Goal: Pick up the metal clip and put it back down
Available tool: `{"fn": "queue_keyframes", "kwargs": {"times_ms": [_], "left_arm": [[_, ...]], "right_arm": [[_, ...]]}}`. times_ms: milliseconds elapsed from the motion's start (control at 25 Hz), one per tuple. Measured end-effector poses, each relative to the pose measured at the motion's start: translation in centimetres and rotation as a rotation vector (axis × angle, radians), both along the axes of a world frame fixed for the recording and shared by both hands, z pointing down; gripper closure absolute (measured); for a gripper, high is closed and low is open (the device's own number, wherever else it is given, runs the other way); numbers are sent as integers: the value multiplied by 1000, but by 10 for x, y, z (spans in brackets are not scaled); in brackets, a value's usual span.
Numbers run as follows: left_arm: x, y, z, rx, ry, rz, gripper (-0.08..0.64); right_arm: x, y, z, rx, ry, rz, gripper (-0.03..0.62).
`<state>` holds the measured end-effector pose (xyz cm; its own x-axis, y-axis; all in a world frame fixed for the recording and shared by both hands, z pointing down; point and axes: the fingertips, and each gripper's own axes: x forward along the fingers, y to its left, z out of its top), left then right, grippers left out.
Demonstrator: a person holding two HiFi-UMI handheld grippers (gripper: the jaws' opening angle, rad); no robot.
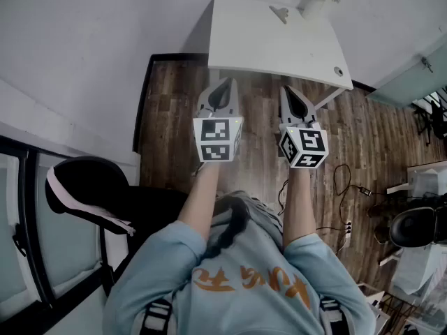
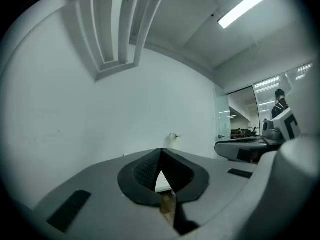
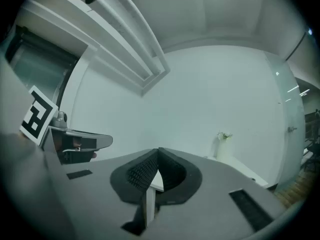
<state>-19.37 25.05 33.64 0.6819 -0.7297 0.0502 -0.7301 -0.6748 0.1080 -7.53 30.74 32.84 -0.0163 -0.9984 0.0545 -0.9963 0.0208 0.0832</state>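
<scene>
The metal clip (image 1: 279, 12) lies near the far edge of the white table (image 1: 265, 47), seen only in the head view. Both grippers hang over the wooden floor, short of the table's near edge and well apart from the clip. My left gripper (image 1: 226, 84) is shut with nothing between its dark pads, which meet at the tip (image 2: 160, 152). My right gripper (image 1: 287, 91) is shut and empty too, its jaws closed together (image 3: 158, 152). Each gripper view shows the other gripper off to the side and the white wall ahead; the clip is hidden in both.
A small white vase (image 1: 316, 2) with a sprig stands at the table's far right corner, close to the clip. A cable hole (image 1: 338, 70) sits near the table's right front. A black chair (image 1: 84, 194) is at left; cables (image 1: 342, 180) and another chair (image 1: 412, 225) are at right.
</scene>
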Motion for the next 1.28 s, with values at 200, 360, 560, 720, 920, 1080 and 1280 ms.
{"fn": "queue_keyframes", "kwargs": {"times_ms": [200, 360, 560, 720, 920, 1080, 1280], "left_arm": [[-3, -24, 8, -27, 21, -9, 540], [8, -32, 7, -24, 19, 11, 540], [2, -53, 11, -33, 26, -23, 540], [-2, -88, 19, -47, 34, -88, 540], [14, -141, 30, -42, 6, -140, 540], [42, -194, 60, -79, -68, -173, 540], [105, -280, 66, -107, -112, -201, 540]], "right_arm": [[-11, -20, 9, -39, 78, 0, 580], [4, -30, 5, -34, 61, 19, 580], [7, -56, 7, -42, 53, -7, 580], [9, -93, 14, -50, 59, -64, 580], [40, -150, 28, -41, 22, -93, 580], [78, -216, 45, -51, -32, -106, 580], [147, -308, 49, -59, -72, -127, 580]]}}
